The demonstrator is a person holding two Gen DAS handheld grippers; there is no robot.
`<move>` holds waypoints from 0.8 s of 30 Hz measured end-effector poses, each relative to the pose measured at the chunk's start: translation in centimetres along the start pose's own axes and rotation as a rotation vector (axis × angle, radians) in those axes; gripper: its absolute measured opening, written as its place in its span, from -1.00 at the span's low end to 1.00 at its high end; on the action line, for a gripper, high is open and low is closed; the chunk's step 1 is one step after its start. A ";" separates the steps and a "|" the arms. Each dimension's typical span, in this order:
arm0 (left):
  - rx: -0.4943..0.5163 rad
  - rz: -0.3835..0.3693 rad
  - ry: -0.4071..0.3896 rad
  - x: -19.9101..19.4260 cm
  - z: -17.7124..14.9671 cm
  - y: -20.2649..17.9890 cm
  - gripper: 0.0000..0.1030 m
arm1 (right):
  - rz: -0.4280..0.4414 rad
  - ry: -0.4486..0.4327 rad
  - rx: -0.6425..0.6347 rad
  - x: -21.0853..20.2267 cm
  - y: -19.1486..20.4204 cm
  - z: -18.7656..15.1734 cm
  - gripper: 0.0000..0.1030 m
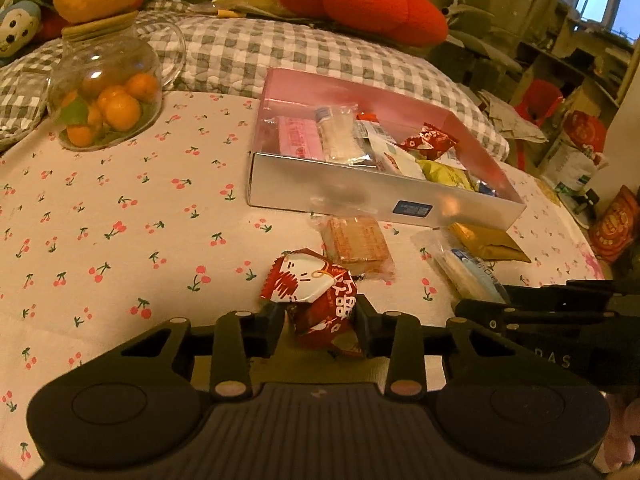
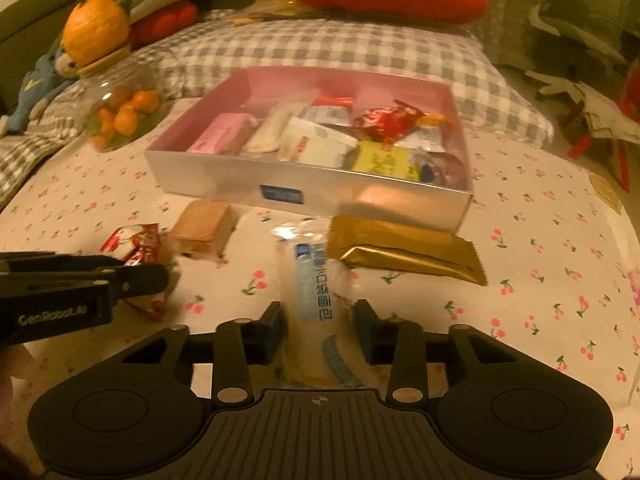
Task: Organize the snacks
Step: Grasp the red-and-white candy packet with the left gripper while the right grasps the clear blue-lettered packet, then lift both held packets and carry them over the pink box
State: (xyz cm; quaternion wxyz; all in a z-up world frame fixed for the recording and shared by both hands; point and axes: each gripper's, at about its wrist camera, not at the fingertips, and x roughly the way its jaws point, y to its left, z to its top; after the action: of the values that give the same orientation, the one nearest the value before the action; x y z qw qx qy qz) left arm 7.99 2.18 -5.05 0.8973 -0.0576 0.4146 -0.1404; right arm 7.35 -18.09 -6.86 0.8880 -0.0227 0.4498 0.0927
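my left gripper (image 1: 320,316) is clenched on the red snack packet (image 1: 316,292) at lower centre of its frame; my right gripper (image 2: 320,320) grasps the clear bread packet (image 2: 316,300) at lower centre, the gold packet (image 2: 404,250) just past it, then the snack box (image 2: 312,188) mid-frame, already holding wrapped snacks

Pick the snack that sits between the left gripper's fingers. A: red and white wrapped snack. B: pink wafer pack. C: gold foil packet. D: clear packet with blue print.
A: in the left wrist view, the red and white wrapped snack sits between the fingers of the left gripper, which press on both its sides.
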 end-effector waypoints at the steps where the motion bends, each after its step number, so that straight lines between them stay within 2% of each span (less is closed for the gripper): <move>1: 0.002 -0.002 0.002 -0.1 0.0 0.0 -0.35 | -0.005 0.001 -0.003 -0.1 0.2 0.0 -0.41; 14: -0.042 -0.037 0.023 -1.4 0.4 0.3 -0.38 | 0.051 0.048 0.052 -2.0 0.9 0.3 -0.60; 24: -0.074 -0.059 0.022 -2.2 0.9 0.4 -0.38 | 0.103 0.029 0.128 -3.6 0.0 0.7 -0.73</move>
State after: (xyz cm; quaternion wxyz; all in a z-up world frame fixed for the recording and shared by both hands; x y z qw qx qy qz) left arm 7.36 3.24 -2.96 0.8854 -0.1013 0.4275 -0.1521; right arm 5.87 -18.51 -3.57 0.8751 0.0561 0.4681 0.1088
